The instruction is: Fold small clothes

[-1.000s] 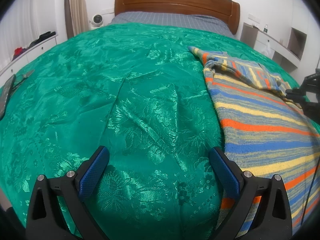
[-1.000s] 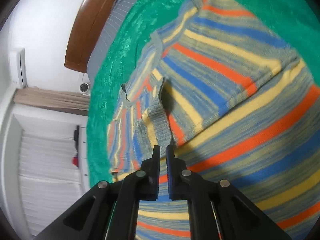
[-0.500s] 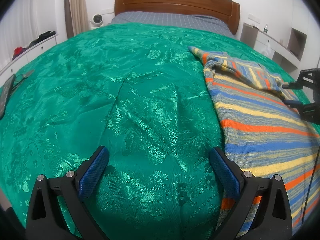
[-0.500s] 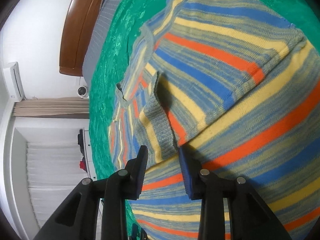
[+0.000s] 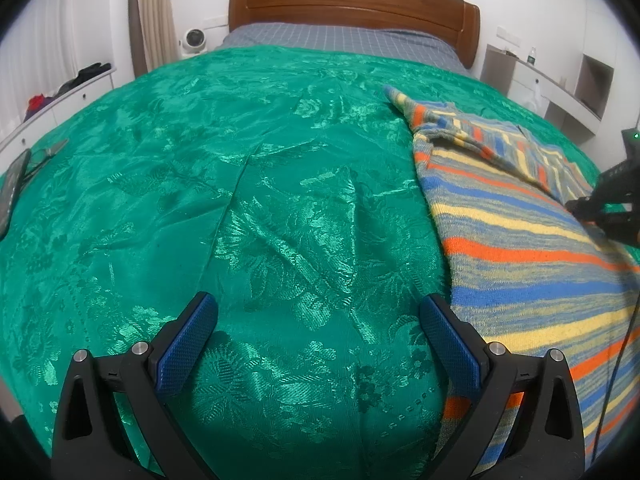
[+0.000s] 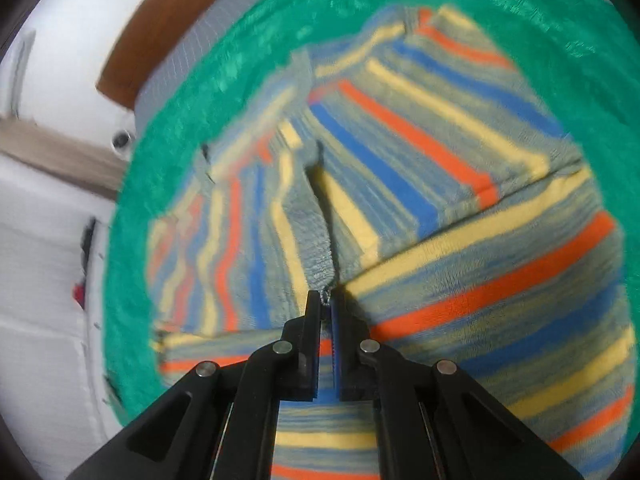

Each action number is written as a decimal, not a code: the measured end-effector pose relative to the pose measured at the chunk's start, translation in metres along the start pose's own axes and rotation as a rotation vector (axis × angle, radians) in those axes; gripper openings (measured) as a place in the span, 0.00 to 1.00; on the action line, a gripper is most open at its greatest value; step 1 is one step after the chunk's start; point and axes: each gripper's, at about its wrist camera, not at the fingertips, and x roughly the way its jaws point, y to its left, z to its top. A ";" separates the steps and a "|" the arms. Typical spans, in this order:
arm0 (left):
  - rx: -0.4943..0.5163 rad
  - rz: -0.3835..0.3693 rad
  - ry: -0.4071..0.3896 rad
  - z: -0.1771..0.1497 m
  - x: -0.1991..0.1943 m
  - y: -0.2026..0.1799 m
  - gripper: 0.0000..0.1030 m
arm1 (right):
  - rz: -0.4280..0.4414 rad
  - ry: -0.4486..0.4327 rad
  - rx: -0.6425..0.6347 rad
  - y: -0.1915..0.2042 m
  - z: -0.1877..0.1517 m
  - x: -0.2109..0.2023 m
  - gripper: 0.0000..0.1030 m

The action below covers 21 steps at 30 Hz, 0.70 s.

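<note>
Two grippers under my control, one garment. Left gripper [image 5: 318, 328]: fingers spread wide apart, blue pads facing each other, nothing between them; it hovers over bare green bedspread [image 5: 200, 200]. Striped sweater [image 5: 520, 248]: knit, bands of orange, blue, yellow and grey-green, lying flat on the bedspread to the right of my left gripper, its near edge just beside the right finger. Right gripper [image 6: 326, 308]: fingers drawn together on a ribbed grey-green edge of the striped sweater [image 6: 400, 184], a small tuft of knit showing pinched at the tips; the sleeve runs away ahead of the tips, folded across the body of the garment. Seen from the left wrist, the right gripper [image 5: 612, 204] sits at the far right, low over the sweater beside the folded sleeve. Surroundings, ahead of the left gripper: wooden headboard [image 5: 352, 4], grey checked sheet [image 5: 340, 40] past the bedspread, small white fan [image 5: 194, 38] ahead and left. Far left of the left gripper: dark phone-like object [image 5: 12, 188] at the bedspread's edge. Right-wrist view is motion-blurred.
</note>
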 end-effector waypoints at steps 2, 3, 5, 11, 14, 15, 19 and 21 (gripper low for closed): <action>0.004 0.004 -0.001 -0.001 0.001 0.000 0.99 | 0.003 -0.013 -0.020 0.001 0.002 -0.001 0.03; 0.005 0.005 -0.001 -0.001 0.001 -0.001 0.99 | 0.008 -0.015 -0.026 0.002 0.002 -0.002 0.06; 0.005 0.005 -0.001 -0.001 0.001 0.000 0.99 | 0.011 -0.027 -0.050 0.002 0.001 -0.008 0.11; -0.003 -0.028 0.039 -0.003 -0.011 0.000 0.99 | -0.031 -0.132 -0.242 -0.013 -0.027 -0.067 0.48; 0.001 -0.105 0.094 -0.008 -0.027 -0.001 0.99 | -0.056 -0.155 -0.344 -0.036 -0.052 -0.101 0.49; 0.008 -0.140 0.116 -0.012 -0.033 -0.002 0.99 | -0.063 -0.151 -0.378 -0.047 -0.062 -0.115 0.49; 0.099 -0.243 0.271 -0.041 -0.049 -0.020 0.98 | -0.089 -0.075 -0.482 -0.086 -0.105 -0.153 0.50; 0.148 -0.267 0.339 -0.054 -0.055 -0.034 0.97 | -0.119 -0.014 -0.488 -0.105 -0.131 -0.164 0.50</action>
